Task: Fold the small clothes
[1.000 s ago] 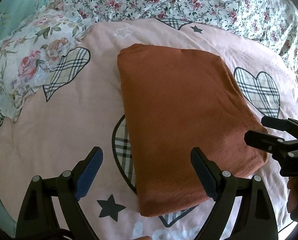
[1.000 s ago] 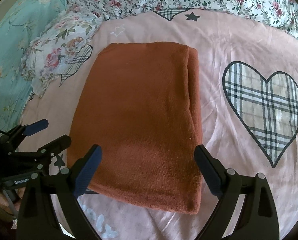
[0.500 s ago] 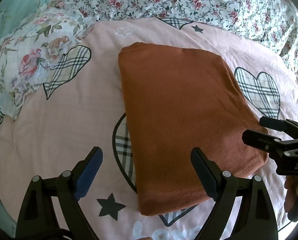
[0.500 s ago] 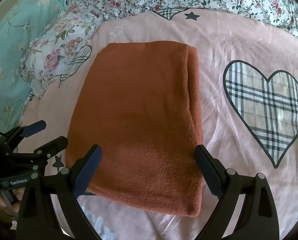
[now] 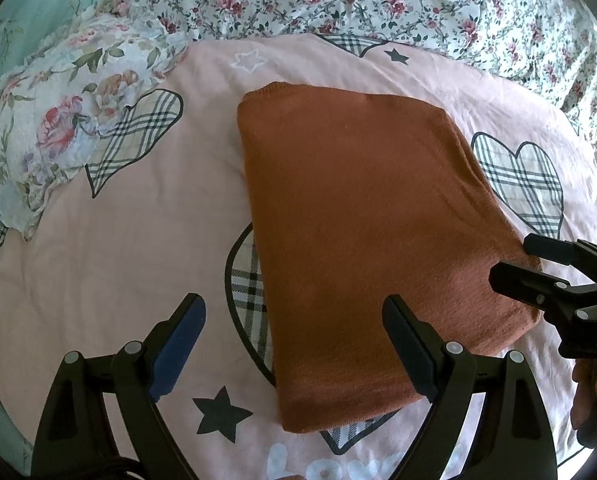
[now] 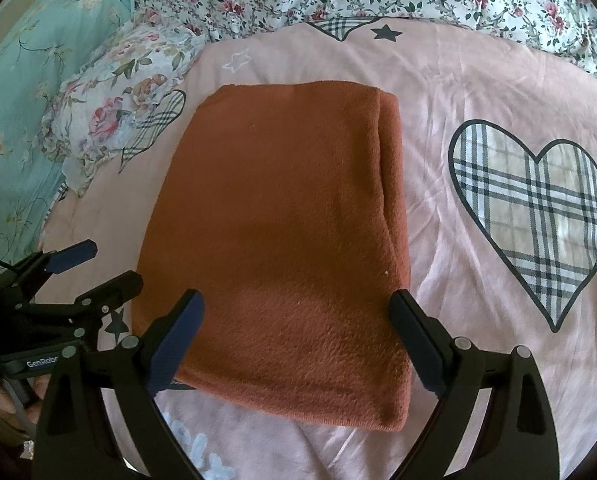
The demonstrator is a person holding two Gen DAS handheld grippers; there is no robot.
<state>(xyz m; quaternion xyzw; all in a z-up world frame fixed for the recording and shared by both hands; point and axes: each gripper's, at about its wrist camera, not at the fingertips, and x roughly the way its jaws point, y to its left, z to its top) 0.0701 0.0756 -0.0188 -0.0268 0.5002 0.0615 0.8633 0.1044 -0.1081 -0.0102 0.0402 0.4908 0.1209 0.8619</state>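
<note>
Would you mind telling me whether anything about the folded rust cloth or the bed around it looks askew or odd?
Nothing serious stands out. The rust cloth lies flat in a tidy rectangle on the pink sheet; only its right edge shows a lower layer peeking out slightly. Both claws, left and right, are open and apart from it.

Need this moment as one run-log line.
garment: rust cloth folded flat on pink sheet | left tool: open, empty | right tool: open, empty, over near edge

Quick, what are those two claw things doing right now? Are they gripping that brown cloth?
Left gripper: open, holding nothing, above the near edge of the folded rust-brown garment.
Right gripper: open, holding nothing, above the same garment.
</note>
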